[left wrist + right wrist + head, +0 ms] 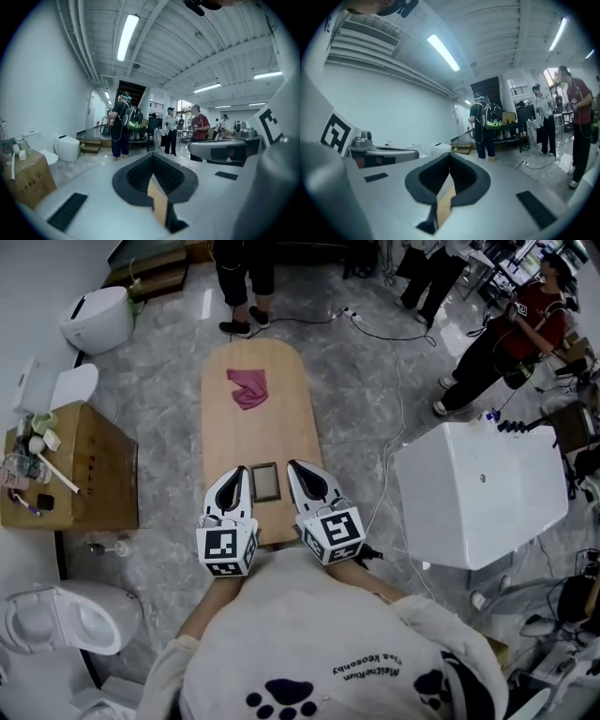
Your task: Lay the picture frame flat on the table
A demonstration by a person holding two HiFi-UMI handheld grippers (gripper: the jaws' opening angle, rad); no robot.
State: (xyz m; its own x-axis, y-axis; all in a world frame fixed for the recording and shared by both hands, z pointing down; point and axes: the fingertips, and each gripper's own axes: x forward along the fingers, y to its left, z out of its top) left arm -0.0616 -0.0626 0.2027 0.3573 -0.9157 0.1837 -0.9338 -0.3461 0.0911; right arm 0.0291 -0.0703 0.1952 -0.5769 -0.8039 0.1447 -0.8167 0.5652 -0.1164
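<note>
In the head view a small dark-rimmed picture frame [266,482] lies flat on the narrow wooden table [258,423], near its front end. My left gripper [239,470] hovers just left of the frame and my right gripper [292,465] just right of it, both above the table. Both are shut with nothing between their pads. In the left gripper view the left gripper [152,155] points out level into the room with its jaws together. The right gripper [450,154] looks the same in the right gripper view. Neither gripper view shows the frame.
A crumpled pink cloth [247,387] lies further along the table. A cardboard box [89,470] with small items stands to the left, toilets [98,317] at far and near left, a white tub [478,493] to the right. People [246,282] stand beyond the table's far end.
</note>
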